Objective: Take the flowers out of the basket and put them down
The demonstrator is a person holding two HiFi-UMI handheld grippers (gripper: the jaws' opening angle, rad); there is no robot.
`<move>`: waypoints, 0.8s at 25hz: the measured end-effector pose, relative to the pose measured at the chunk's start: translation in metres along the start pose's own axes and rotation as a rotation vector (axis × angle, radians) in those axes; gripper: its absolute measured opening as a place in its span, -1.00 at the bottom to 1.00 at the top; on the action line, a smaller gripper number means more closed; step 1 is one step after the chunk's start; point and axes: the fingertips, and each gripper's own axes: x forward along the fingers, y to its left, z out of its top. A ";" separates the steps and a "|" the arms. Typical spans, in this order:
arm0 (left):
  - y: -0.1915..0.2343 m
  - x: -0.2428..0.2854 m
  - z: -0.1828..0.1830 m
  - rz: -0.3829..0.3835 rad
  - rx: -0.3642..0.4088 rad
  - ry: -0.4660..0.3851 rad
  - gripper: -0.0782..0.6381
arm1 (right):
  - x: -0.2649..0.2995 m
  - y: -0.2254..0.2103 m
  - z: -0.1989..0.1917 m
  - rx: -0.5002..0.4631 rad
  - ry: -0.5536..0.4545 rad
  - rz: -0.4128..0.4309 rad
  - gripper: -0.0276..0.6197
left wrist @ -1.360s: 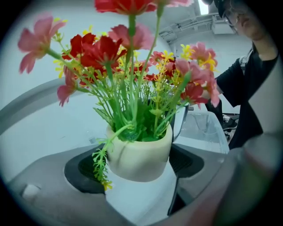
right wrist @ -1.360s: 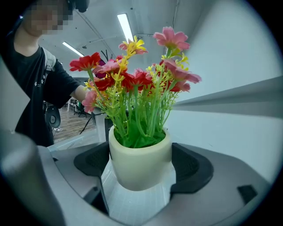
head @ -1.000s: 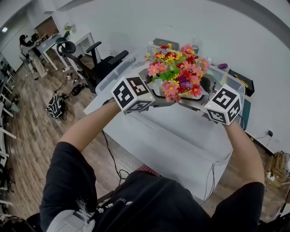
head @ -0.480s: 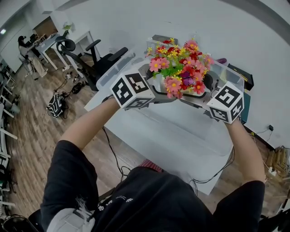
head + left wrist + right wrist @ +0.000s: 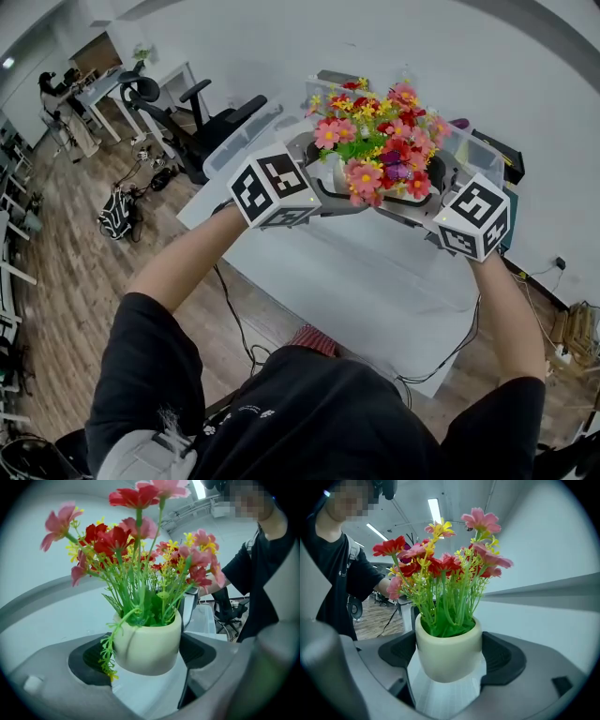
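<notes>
A bunch of pink, red and yellow artificial flowers (image 5: pixel 380 141) stands in a cream pot (image 5: pixel 149 641) that is held in the air over the white table (image 5: pixel 375 272). My left gripper (image 5: pixel 330 192) grips the pot from the left and my right gripper (image 5: pixel 420 195) from the right. In the left gripper view, the black pads (image 5: pixel 91 660) press against the pot's sides. The right gripper view shows the same pot (image 5: pixel 449 653) clamped between that gripper's pads (image 5: pixel 502 658). No basket can be made out.
Clear plastic bins (image 5: pixel 246 139) stand along the far side of the table, with a black flat object (image 5: pixel 497 155) at the right. Office chairs (image 5: pixel 202 122) and a bag (image 5: pixel 114 216) are on the wooden floor at left. Cables (image 5: pixel 234 328) hang below the table.
Both grippers and the potted flowers have drifted slightly to the right and a little further away over the table. The hold on the pot is unchanged.
</notes>
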 end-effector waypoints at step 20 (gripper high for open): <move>-0.010 -0.010 0.010 -0.018 0.009 -0.075 0.43 | -0.008 0.010 0.009 0.033 0.003 -0.006 0.44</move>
